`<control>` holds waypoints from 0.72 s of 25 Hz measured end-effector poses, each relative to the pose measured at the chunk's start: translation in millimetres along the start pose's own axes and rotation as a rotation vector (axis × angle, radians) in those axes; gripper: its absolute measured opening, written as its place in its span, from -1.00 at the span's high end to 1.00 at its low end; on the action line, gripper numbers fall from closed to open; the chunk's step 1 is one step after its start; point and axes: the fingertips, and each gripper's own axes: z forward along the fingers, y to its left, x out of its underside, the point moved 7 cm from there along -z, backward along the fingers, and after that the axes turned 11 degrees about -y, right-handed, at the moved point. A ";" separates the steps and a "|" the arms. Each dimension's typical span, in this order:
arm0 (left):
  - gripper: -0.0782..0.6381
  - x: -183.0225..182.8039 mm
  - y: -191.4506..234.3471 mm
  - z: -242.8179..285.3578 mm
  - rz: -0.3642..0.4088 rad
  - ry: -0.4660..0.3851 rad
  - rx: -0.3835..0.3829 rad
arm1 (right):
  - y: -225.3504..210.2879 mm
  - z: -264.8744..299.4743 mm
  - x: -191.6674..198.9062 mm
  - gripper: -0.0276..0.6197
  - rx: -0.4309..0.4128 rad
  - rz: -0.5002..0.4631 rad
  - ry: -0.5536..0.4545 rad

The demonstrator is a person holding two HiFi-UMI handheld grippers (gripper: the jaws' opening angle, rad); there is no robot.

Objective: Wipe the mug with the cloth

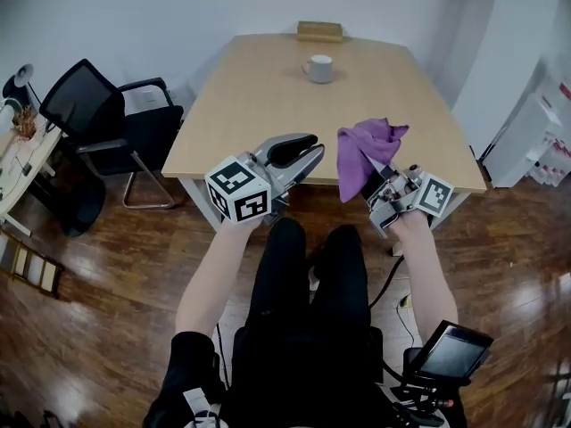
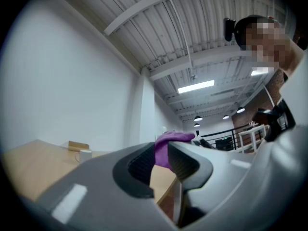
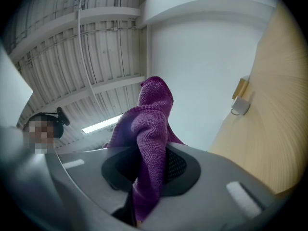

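A white mug (image 1: pixel 318 68) stands near the far end of the light wooden table (image 1: pixel 259 123); it shows small in the left gripper view (image 2: pixel 85 155) and in the right gripper view (image 3: pixel 239 106). My right gripper (image 1: pixel 382 172) is shut on a purple knitted cloth (image 1: pixel 364 154), held above the table's near edge. The cloth (image 3: pixel 149 129) is pinched between the pads and stands up past the right gripper's (image 3: pixel 151 170) tips. My left gripper (image 1: pixel 302 152) is open beside it with nothing between its fingers. Through the left gripper's (image 2: pixel 161 160) gap I see the cloth (image 2: pixel 172 138) beyond.
A flat wooden box (image 1: pixel 319 31) lies at the table's far edge behind the mug. A black office chair (image 1: pixel 107 123) stands left of the table, with a desk (image 1: pixel 18 163) further left. White furniture (image 1: pixel 526 141) is at the right. The person's legs (image 1: pixel 303 283) are below the grippers.
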 end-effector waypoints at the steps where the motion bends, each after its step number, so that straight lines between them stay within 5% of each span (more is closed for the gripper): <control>1: 0.49 -2.2 -8.5 -6.0 0.000 -0.001 0.001 | 8.6 -4.2 5.3 0.72 0.000 -0.002 -0.001; 18: 0.49 -21.4 -113.6 -50.9 0.015 0.004 0.003 | 97.8 -60.0 47.7 0.72 -0.025 0.006 -0.005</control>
